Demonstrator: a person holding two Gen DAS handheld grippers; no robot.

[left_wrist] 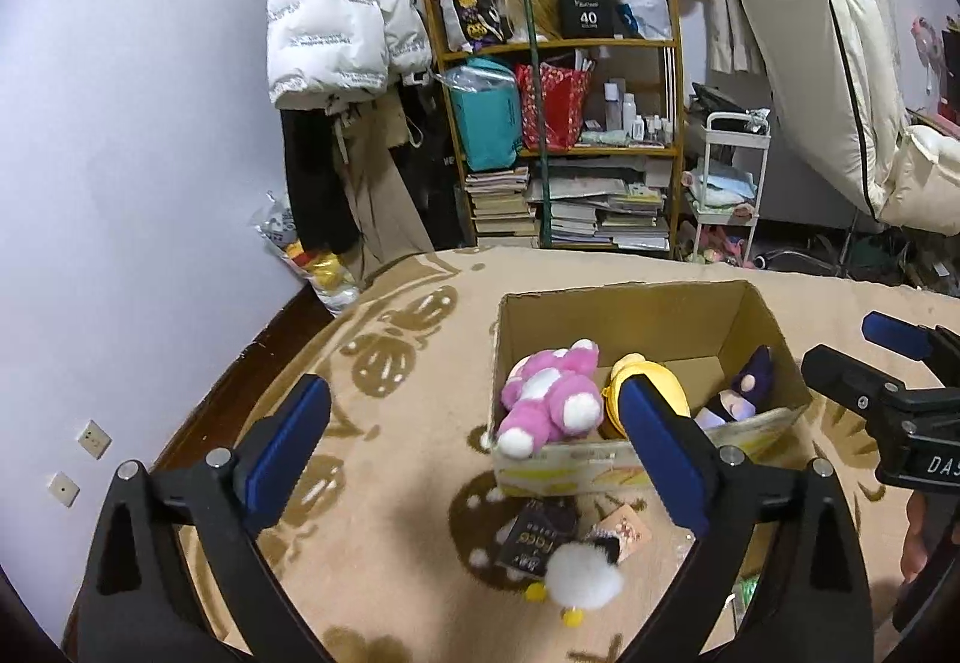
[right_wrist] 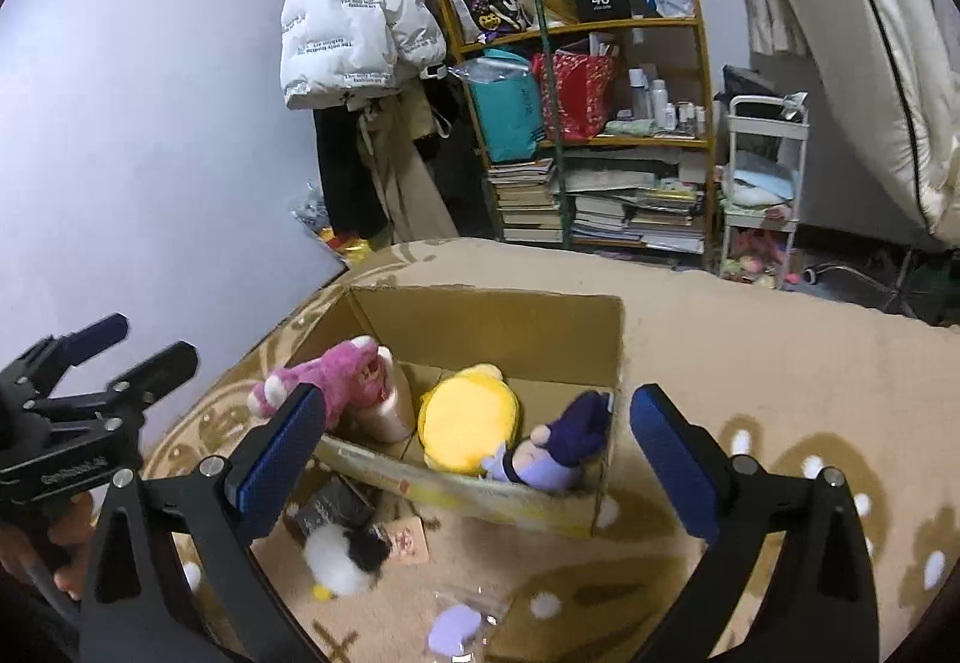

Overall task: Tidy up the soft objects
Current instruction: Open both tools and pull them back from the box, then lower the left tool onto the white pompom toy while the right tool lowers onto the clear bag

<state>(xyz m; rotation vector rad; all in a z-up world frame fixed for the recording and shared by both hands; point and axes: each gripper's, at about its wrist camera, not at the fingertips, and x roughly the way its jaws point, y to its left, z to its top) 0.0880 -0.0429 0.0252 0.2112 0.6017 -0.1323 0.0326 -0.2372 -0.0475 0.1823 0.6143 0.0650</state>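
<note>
An open cardboard box [left_wrist: 660, 315] [right_wrist: 480, 321] stands on the patterned blanket. In it lie a pink plush bear [left_wrist: 549, 396] [right_wrist: 336, 381], a yellow plush [left_wrist: 630, 369] [right_wrist: 468, 423] and a purple plush doll [left_wrist: 741, 387] [right_wrist: 558, 450]. A white and black fluffy plush with yellow feet [left_wrist: 585, 576] [right_wrist: 345, 555] lies on the blanket in front of the box. My left gripper [left_wrist: 474, 435] [right_wrist: 129, 348] is open and empty above that plush. My right gripper [right_wrist: 471, 447] [left_wrist: 864, 345] is open and empty over the box's near wall.
Flat packets [left_wrist: 537, 534] and a small card [right_wrist: 408, 537] lie by the white plush. A lilac piece [right_wrist: 453, 627] lies on clear plastic nearer me. Behind the blanket stand a cluttered shelf [left_wrist: 564, 123], hanging coats [left_wrist: 342, 33], a white cart [right_wrist: 759, 183] and a leaning mattress [left_wrist: 840, 63].
</note>
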